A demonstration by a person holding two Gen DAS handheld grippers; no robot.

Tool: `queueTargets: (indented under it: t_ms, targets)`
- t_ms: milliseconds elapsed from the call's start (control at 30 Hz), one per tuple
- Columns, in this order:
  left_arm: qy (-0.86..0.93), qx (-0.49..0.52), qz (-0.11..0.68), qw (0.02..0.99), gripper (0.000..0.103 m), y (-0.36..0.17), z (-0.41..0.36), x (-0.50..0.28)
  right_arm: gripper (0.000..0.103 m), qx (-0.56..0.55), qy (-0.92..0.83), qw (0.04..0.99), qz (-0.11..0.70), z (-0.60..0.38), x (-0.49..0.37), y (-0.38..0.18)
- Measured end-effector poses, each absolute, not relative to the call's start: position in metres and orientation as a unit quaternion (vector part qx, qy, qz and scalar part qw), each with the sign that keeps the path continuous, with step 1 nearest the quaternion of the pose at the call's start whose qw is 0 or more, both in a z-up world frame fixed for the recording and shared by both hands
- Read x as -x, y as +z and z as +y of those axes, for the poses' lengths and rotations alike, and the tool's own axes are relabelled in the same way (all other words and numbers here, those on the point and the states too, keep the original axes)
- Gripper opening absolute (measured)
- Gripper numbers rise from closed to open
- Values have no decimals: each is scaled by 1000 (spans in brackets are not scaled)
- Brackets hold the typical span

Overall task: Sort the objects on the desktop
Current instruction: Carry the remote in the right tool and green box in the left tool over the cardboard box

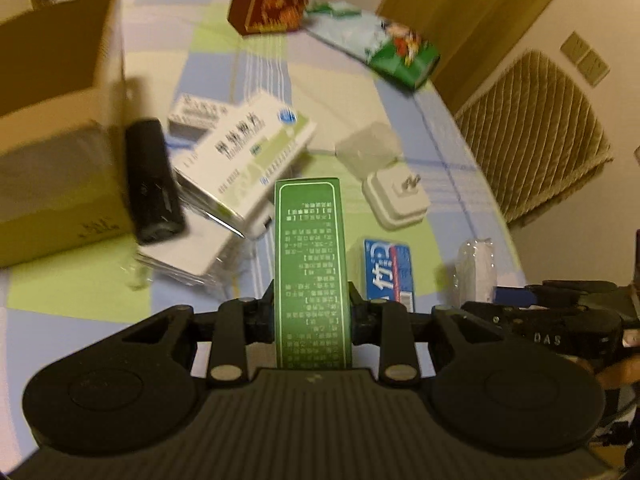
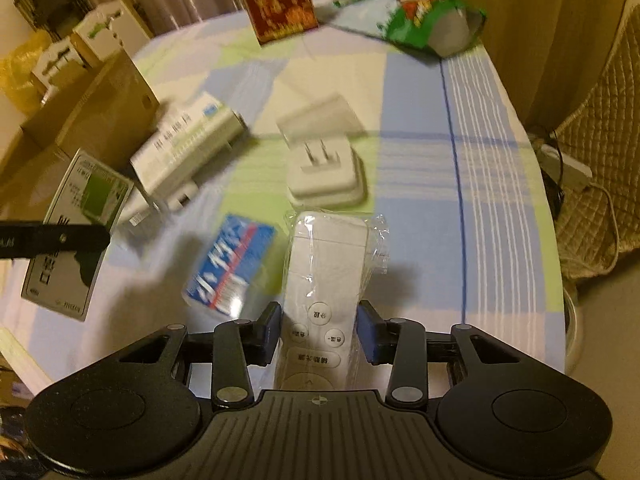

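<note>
A round table under a pale checked cloth (image 1: 400, 92) of blue, green and cream fills both views, with a curtain behind and a quilted chair back to one side; both pictures are motion-blurred.

The left gripper (image 1: 312, 312) is closed on a slim green box (image 1: 310, 264), its pads pressing the two long sides. The box's long axis runs straight forward along the fingers, its far end pointing across the table. Ahead and to the left of it stands an open cardboard carton (image 1: 60, 120), with a black oblong object (image 1: 154, 184) just beside its wall and a loose pile of white medicine boxes (image 1: 248, 160) between the carton and the green box. If the carton is the sorting bin, which is only a judgement, this gripper is the nearer one and would need to swing left and lift over the rim.

The right gripper (image 2: 318, 332) is clamped on a white remote (image 2: 324, 288) wrapped in clear plastic, again with the long axis along the fingers, buttons up. A blue-and-white box (image 2: 230, 264) lies just left of it, a white charger plug (image 2: 324, 176) ahead, and the carton well off to the far left. In the right wrist view the left gripper with its green box shows at the left edge, lifted off the cloth.

A red box (image 2: 280, 4) and a green snack bag (image 2: 432, 24) sit at the far edge.
</note>
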State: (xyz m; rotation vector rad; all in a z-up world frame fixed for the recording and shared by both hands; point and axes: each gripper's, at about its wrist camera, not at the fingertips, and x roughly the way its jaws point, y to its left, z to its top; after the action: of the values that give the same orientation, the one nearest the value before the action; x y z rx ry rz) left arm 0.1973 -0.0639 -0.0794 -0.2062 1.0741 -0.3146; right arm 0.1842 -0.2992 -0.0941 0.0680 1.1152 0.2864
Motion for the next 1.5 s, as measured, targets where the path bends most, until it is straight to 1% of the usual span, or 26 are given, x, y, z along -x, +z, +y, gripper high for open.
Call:
queueTargets:
  t_ms: [200,467,733,1033,1167,1267,1500]
  targets:
    - [-141,103,475,863,26,-43,-28,-195,40,-43,158,849,502,-266,-196,-66]
    - [-143,92,441,881,26,-3,36,-204,40,-63,194,857,473,-197,-215,-31]
    - [-116,90,417,897,26,20,119,-216,40,-73,259,855,444,-103,-253,2]
    - [-75,95,399,909,26,32,204,-237,40,-39,307,858,410,-3,-301,28]
    - [-60,91,397,911,26,30,226,-257,40,-31,317,854,411,32,-326,26]
    - [-50,94,405,908,26,19,237,-272,40,-22,320,846,426,57,-342,10]
    - [-9,111,459,882,26,-25,265,-305,40,-5,319,801,507,108,-377,-57]
